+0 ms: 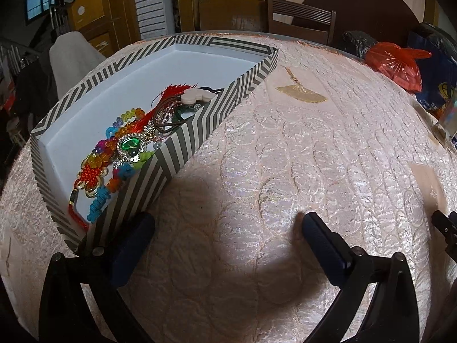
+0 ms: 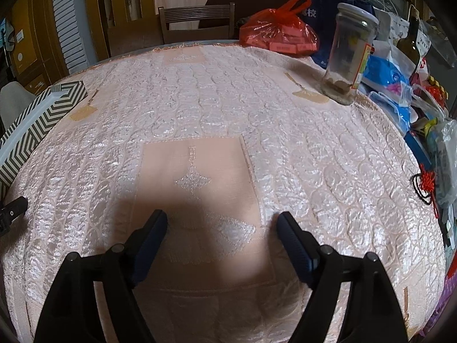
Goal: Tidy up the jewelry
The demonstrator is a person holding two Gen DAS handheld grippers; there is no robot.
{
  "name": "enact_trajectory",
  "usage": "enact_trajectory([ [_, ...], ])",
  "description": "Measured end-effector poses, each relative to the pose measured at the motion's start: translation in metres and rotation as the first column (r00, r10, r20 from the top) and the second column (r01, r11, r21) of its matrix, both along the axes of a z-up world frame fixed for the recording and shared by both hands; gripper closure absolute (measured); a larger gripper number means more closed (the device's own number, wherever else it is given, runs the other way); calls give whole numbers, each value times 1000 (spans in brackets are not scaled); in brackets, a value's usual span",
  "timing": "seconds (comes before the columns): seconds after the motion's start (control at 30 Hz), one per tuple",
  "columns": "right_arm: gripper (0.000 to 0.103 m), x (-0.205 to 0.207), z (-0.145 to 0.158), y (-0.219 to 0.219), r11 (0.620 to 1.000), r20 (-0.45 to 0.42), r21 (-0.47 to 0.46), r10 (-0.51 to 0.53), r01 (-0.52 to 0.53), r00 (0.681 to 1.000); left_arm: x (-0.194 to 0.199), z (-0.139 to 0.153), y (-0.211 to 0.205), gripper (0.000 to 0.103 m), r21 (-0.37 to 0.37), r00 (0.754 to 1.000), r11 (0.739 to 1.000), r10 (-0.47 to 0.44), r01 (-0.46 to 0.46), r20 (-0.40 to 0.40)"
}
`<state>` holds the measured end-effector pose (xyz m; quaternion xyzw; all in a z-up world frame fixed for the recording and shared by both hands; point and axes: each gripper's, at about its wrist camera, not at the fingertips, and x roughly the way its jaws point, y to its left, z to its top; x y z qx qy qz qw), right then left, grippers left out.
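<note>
A striped grey-and-white box with a pale blue inside stands on the table at the left; it also shows in the right wrist view. Jewelry lies along its near wall: a green heart pendant, coloured beads, a red tassel and a white cloud-shaped charm. My left gripper is open and empty over the tablecloth, its left finger beside the box's near corner. My right gripper is open and empty above the cloth. A red knot ornament lies at the right table edge.
A pink embossed tablecloth covers the table. A glass jar, a red plastic bag, a dark bottle and blue packets crowd the back right. A wooden chair stands behind the table.
</note>
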<state>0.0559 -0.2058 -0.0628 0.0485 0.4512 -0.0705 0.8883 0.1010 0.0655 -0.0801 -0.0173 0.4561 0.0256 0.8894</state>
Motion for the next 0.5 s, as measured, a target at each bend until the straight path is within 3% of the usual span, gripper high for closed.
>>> enact_trajectory([
  [0.2, 20, -6, 11, 12, 1000, 42, 7, 7, -7, 999, 0, 0, 3, 0, -1, 1000, 1000, 0, 0, 0],
  [0.37, 21, -14, 56, 53, 986, 146, 33, 157, -163, 977, 1, 0, 0, 0, -1, 1000, 1000, 2, -2, -3],
  [0.5, 20, -20, 83, 88, 965, 194, 10, 256, -263, 947, -20, 15, 17, 3, -33, 997, 999, -45, 44, -62],
])
